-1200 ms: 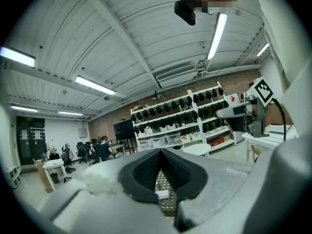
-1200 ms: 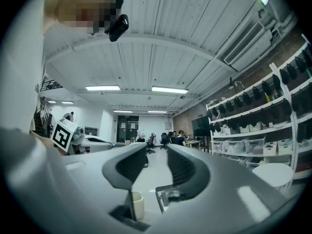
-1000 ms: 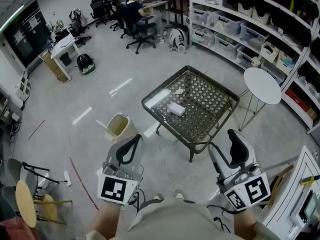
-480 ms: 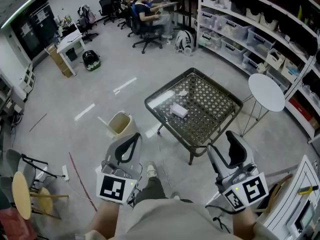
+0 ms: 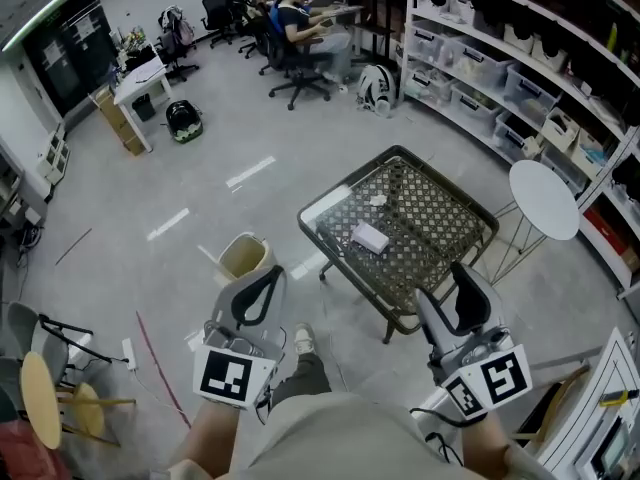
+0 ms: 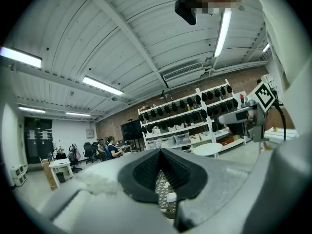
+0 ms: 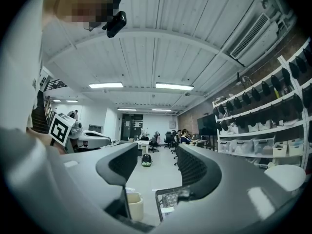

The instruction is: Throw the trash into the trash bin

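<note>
Counter (image 5: 470, 230): square, dark metal frame, with a perforated lattice top that shows a glossy reflection at its left corner. The trash (image 5: 370, 236), a flat white rectangular packet, lies near the middle of the top. A smaller crumpled white scrap (image 5: 378, 200) lies farther back on the same top.

Trash bin (image 5: 243, 256): pale beige, smooth-walled and open-topped. It stands on the grey polished floor (image 5: 300, 148) near the left corner of the counter, apart from it.

Left gripper (image 5: 274, 272): black ribbed pads together at the tips, nothing between them. Right gripper (image 5: 447, 293): curved grey jaws with ribbed black pads, standing apart and empty.

Compared with one second ago, the counter and the bin sit slightly lower and further right in the head view, and a shoe (image 5: 303, 342) now shows between the two grippers. Neither jaw setting has changed.

Inside the bin only its pale walls can be seen. The translucent storage boxes (image 5: 470, 63) on the shelves (image 5: 560, 38) hold contents that cannot be made out.
</note>
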A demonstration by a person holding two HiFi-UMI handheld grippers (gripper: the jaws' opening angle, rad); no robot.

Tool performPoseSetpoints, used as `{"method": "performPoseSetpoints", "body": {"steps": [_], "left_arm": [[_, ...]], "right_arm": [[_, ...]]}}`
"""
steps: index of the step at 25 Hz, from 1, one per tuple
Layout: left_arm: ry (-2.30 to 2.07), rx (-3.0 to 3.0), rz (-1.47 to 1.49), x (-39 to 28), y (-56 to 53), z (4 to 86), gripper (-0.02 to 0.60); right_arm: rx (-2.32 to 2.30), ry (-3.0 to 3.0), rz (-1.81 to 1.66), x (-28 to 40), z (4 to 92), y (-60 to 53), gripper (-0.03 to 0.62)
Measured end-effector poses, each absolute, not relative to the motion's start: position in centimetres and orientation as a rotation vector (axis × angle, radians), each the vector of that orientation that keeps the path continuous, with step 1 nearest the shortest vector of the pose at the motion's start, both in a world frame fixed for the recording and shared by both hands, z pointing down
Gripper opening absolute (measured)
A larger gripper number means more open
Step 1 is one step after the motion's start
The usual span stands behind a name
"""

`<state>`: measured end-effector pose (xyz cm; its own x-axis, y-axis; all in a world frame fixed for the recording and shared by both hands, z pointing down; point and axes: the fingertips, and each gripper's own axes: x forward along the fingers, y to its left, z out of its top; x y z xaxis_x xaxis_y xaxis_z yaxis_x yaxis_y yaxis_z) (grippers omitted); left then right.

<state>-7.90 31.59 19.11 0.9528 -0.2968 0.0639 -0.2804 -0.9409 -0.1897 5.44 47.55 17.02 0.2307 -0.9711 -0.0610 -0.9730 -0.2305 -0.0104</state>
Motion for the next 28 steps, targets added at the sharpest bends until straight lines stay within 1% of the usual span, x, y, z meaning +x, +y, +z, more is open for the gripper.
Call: {"method": "performPoseSetpoints", "body": {"steps": [5,9,20,28], "left_arm": [[0.441,-2.936,-0.154,-5.7,25.9,19.7,0.002],[0.391,-2.948,-0.166,-3.8,21.2,20.0,0.002],[0.278,-2.943,-0.159,1.1,7.3,20.1,0.002],[0.232,-2.973,-0.148,3.4,1.2,20.2,0.003]], "right_arm": [[-2.454,1.904,0.055,8.0,17.4,42.1,0.239],[-2.495,1.874,0.038,9.5,17.9,37.8,0.266],[-2.635,1.749,0.026,14.0,17.5,26.1,0.268],[-2.690,1.684,-0.003,16.6,17.8,20.8,0.270]]}}
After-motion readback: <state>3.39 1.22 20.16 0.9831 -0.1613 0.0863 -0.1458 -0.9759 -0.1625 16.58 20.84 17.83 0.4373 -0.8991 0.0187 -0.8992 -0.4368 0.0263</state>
